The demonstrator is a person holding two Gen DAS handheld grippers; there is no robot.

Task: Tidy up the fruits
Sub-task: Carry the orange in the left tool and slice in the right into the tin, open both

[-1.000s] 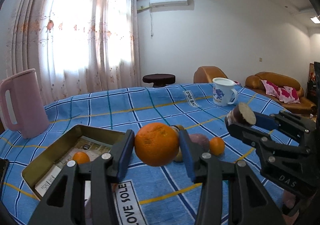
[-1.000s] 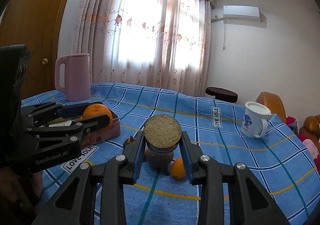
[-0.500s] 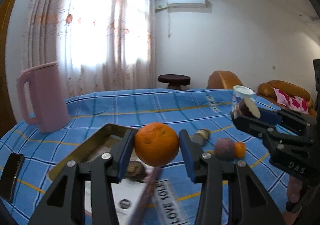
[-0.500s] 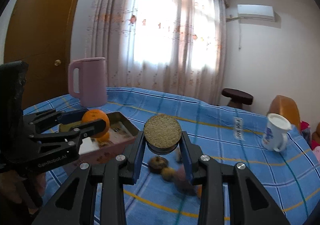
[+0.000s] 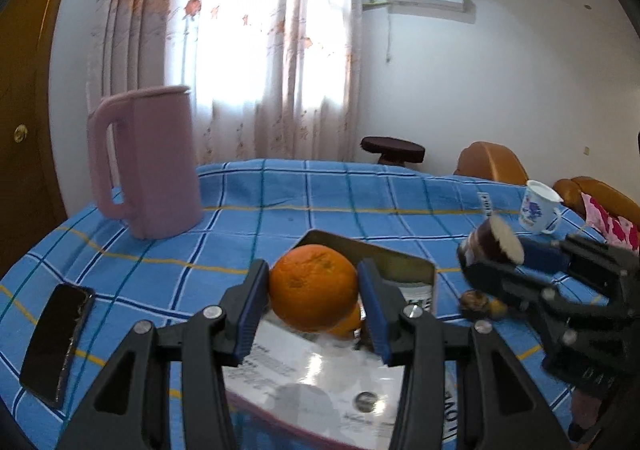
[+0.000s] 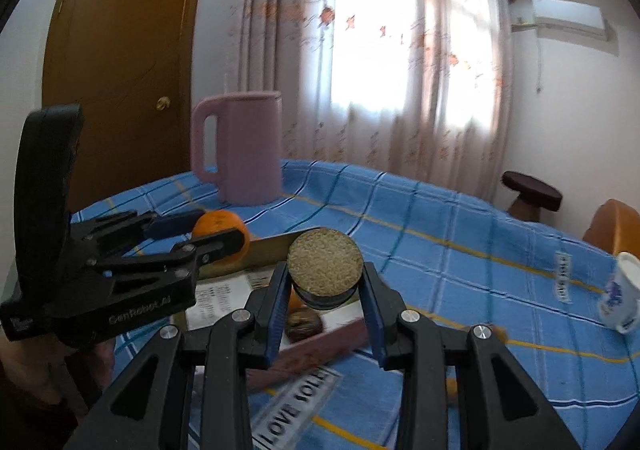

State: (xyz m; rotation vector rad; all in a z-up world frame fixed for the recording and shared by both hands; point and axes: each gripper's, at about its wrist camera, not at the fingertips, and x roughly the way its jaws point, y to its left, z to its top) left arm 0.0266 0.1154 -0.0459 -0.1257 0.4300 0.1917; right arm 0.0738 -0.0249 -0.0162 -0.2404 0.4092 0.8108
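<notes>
Blue checked cloth (image 5: pixel 280 205) bears a tray (image 5: pixel 400 262) holding some fruit; left gripper (image 5: pixel 314 290) clamps an orange (image 5: pixel 312 286), right gripper (image 6: pixel 324 290) a cork-lidded jar (image 6: pixel 324 270), neither placed.

Kettle (image 5: pixel 146 165) behind tin (image 5: pixel 400 262); phone (image 5: pixel 56 338) left; mug (image 5: pixel 538 205) far right.

tray (image 5: pixel 400 264): dull metal | cloth (image 5: pixel 280 189): woven checked | orange (image 5: pixel 313 286): dimpled peel | jug (image 5: pixel 156 165): matt plastic

Each hand-held gripper (image 5: pixel 314 304) is a black skeletal frame with silver screws and blue pads; the left hand-held gripper (image 6: pixel 218 238) carries white "GenRobot.AI" lettering.
</notes>
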